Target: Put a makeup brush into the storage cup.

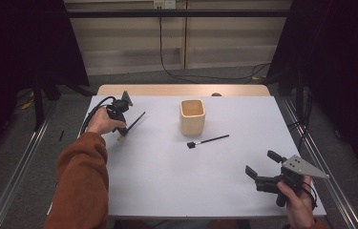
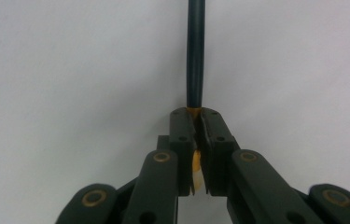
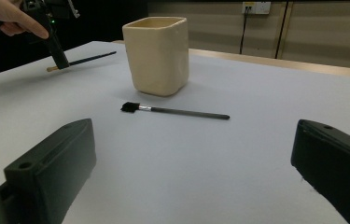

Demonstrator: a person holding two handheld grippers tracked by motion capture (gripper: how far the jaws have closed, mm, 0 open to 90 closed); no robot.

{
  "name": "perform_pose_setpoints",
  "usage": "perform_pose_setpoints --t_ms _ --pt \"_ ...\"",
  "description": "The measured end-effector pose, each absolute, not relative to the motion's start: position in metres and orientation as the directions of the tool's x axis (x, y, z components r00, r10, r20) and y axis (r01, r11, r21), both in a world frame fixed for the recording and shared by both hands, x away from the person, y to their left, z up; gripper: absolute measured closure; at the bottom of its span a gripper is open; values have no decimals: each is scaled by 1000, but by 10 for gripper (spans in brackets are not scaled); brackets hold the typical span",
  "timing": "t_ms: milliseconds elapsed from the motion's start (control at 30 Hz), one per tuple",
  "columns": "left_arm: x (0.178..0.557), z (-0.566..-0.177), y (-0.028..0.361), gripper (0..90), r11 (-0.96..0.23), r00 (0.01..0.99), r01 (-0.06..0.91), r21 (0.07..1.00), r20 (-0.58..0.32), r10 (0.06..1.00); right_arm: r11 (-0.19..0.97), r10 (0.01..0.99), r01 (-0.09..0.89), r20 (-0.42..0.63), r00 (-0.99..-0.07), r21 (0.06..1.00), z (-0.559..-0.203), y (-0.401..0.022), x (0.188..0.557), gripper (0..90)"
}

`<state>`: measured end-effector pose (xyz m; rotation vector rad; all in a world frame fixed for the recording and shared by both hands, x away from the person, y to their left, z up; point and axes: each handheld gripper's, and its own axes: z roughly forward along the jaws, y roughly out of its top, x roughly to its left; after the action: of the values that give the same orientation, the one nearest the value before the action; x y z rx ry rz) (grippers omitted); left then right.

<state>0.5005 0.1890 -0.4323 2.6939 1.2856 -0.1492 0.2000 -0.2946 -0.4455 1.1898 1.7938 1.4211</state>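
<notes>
The left gripper (image 1: 121, 136) pinched a dark stick (image 1: 135, 121), probably a brush, at the table's (image 1: 167, 181) left side, beside the cup (image 1: 192, 117). The right gripper (image 1: 261, 167) stood wide open.

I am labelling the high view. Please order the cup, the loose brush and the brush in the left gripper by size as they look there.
1. cup, clearly the bulkiest
2. loose brush and held brush: both thin and about equally long, so I will not rank them.
</notes>
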Motion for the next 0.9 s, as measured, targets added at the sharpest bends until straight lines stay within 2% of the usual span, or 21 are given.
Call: perform_pose_setpoints --t_ms 67,433,533,900 --pt "500 -431 189 845 -626 634 773 104 -154 758 45 887 301 101 -451 953 -446 -295 200 0" --pt "493 -417 196 845 -572 631 765 297 -165 758 48 887 299 97 -451 953 -446 -295 200 0" --pt "491 -417 199 845 -557 624 766 322 -161 765 41 889 298 102 -447 954 -445 -296 199 0" --pt "479 -410 216 844 -449 611 715 536 -166 774 40 890 298 102 -444 954 -446 -295 200 0"
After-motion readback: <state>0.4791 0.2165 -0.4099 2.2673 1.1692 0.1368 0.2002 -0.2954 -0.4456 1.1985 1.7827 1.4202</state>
